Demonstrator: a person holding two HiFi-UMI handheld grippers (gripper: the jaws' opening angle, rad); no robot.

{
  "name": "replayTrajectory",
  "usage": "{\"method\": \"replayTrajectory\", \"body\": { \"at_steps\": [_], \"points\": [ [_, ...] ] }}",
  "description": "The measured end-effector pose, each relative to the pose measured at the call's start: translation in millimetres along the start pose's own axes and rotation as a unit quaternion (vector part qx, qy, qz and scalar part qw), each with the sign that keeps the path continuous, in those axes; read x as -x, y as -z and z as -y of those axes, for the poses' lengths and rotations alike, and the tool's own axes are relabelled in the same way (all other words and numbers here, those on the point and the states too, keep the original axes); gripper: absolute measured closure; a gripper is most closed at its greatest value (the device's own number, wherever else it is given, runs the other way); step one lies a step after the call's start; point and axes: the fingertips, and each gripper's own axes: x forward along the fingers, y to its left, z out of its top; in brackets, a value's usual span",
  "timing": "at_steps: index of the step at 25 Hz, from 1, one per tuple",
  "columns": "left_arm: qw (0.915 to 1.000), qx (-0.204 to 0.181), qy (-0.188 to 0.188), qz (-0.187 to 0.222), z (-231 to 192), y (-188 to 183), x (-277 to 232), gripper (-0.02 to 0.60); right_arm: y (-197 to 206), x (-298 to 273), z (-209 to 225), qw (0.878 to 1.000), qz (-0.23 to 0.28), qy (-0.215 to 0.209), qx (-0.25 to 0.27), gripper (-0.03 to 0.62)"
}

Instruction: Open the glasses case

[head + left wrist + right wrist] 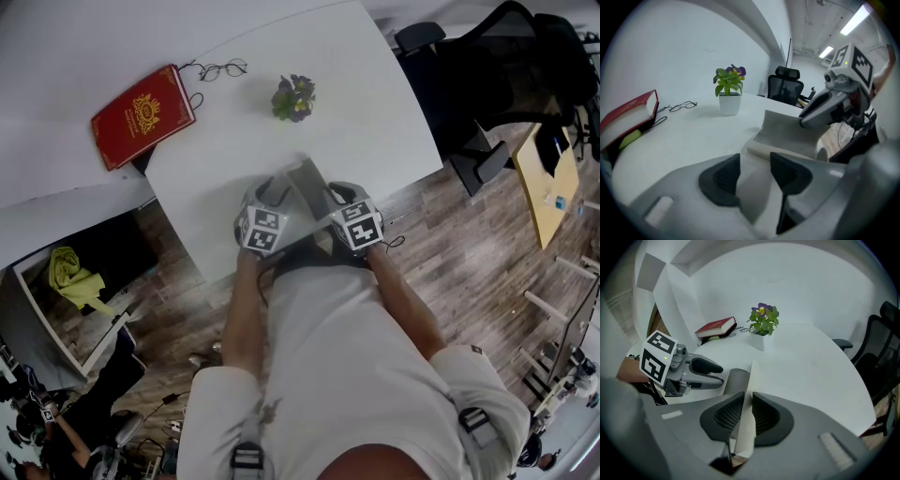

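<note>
The pale grey glasses case [302, 181] lies near the front edge of the white table [244, 150], between both grippers. My left gripper [273, 194] [754, 177] has its dark pads against a grey panel of the case [785, 133], which fills the gap between them. My right gripper [332, 195] [746, 414] is shut on the thin white flap [751, 380], which stands upright on edge between its pads. In the left gripper view, the right gripper's fingers [816, 114] hold that flap lifted off the case's tray. The left gripper's fingers [708, 367] show beside the case's rounded body [735, 380].
A red book [142, 114] lies at the table's far left, with a pair of glasses [222, 68] beside it. A small potted plant [293, 97] stands behind the case. Black office chairs [469, 84] sit off the table's right side. Wooden floor lies below the front edge.
</note>
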Motion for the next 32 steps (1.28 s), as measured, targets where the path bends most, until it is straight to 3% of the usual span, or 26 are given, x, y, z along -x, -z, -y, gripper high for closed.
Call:
{"method": "replayTrajectory", "body": {
  "at_steps": [32],
  "points": [
    [0.9999,0.004,-0.011,0.001,0.2,-4.9,2.5,0.382,4.1,-0.3,7.8,1.000,0.010,0.011,0.012,0.551]
  ]
}}
